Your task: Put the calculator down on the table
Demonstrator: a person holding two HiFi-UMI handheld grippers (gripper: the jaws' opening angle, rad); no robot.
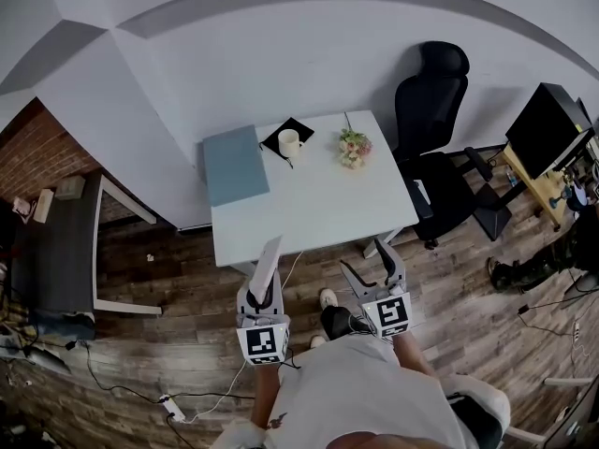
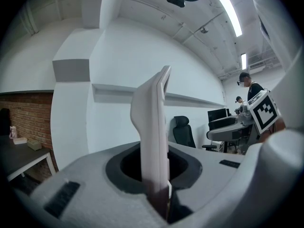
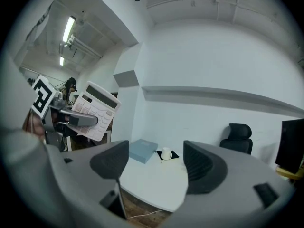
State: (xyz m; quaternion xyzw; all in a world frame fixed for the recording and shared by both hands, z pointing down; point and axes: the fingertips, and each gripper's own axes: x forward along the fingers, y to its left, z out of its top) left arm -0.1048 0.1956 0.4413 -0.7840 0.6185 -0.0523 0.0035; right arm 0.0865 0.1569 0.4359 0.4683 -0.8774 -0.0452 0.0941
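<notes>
At the near edge of the white table (image 1: 318,213), seemingly just short of its top, the calculator (image 1: 269,262) is not yet down. It stands upright and edge-on in the left gripper (image 1: 263,293), whose jaws are clenched on its lower end. In the left gripper view it rises straight out from between them with nothing under it. Its keys face the right gripper (image 1: 372,271), which hangs just beside it with jaws spread apart and nothing between them. The carrying looks nearly over, while the placing is all left to do: reach over the tabletop, lay the calculator flat and let go. The near half of the table is bare; the far half holds a blue-grey book (image 1: 234,164) at the left, a cup (image 1: 289,142) on a dark mat (image 1: 271,143), and flowers (image 1: 354,148) to the right.
</notes>
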